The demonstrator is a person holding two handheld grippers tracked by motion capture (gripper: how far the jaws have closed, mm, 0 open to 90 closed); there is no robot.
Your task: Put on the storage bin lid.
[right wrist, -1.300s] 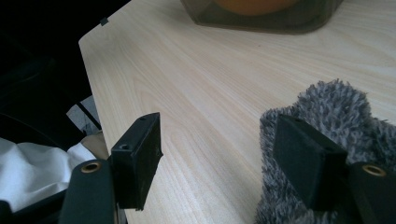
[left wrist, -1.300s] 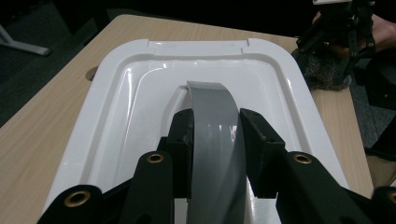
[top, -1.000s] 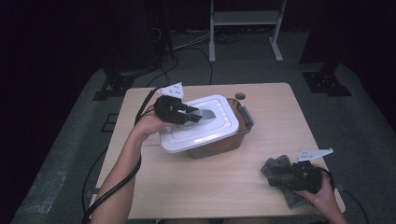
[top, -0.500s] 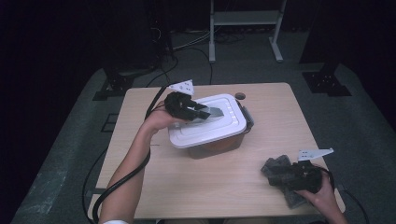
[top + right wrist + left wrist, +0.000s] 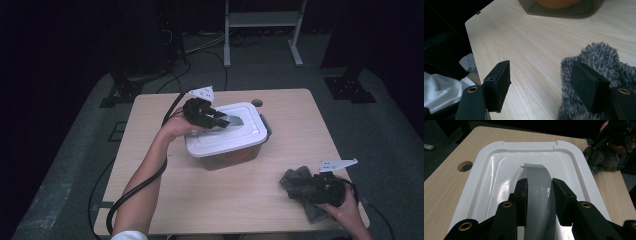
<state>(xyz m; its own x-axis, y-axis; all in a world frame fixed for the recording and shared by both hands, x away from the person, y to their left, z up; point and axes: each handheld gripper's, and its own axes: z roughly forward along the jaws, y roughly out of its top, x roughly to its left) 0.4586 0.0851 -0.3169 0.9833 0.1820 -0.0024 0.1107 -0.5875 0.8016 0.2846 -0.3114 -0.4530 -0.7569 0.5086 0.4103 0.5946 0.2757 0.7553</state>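
Note:
A white lid [image 5: 227, 137] [image 5: 496, 167] lies over a clear brownish container [image 5: 235, 156] [image 5: 564, 8] at the middle of the wooden table [image 5: 165, 195]. Its grey arched handle [image 5: 536, 173] [image 5: 235, 120] runs between the jaws of my left gripper [image 5: 221, 121] [image 5: 540, 186], which is shut on it. Something orange [image 5: 556, 2] sits inside the container. At the front right, my right gripper [image 5: 300, 182] [image 5: 541, 72] is open, with one jaw resting on a grey fuzzy cloth [image 5: 292, 177] [image 5: 599, 57] and bare table between the pads.
A round hole [image 5: 257, 103] [image 5: 465, 166] is in the table behind the container. The table's front right corner is just beyond the cloth. A white metal stand [image 5: 262, 20] and cables are on the dark floor behind the table.
The left gripper has carried the lid to the right and slightly down, so it now covers the container instead of hanging tilted off its left side. The right gripper has stayed put.

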